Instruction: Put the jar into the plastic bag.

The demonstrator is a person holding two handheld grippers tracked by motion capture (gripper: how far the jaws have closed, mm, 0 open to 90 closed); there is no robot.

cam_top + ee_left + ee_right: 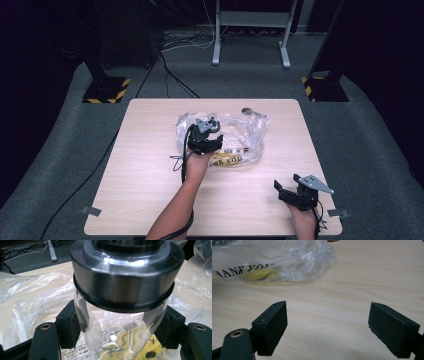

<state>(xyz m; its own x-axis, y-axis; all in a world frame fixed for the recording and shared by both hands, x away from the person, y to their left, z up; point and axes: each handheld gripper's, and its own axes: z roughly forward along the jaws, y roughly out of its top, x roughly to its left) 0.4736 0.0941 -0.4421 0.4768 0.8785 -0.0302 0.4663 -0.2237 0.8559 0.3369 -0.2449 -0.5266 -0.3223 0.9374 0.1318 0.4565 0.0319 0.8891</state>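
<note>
In the left gripper view, my left gripper (120, 325) is shut on a clear jar (117, 332), one pad on each side of its see-through body. A wide grey metal collar (122, 282) rings the jar's top just above the jaws. From the high view, the left gripper (207, 131) holds the jar (213, 120) over a crumpled clear plastic bag (245, 135) at the table's middle. A yellow item (259, 275) lies inside the bag (287, 257), beside "THANK YOU" print. My right gripper (327, 327) is open above bare wood, at the table's near right (284, 192).
The light wooden table (150, 190) has a small dark round object (246, 110) by the bag's far edge. Grey carpet surrounds the table, with cables, two black-and-yellow stand bases (106, 90) and a white frame (250, 30) beyond it.
</note>
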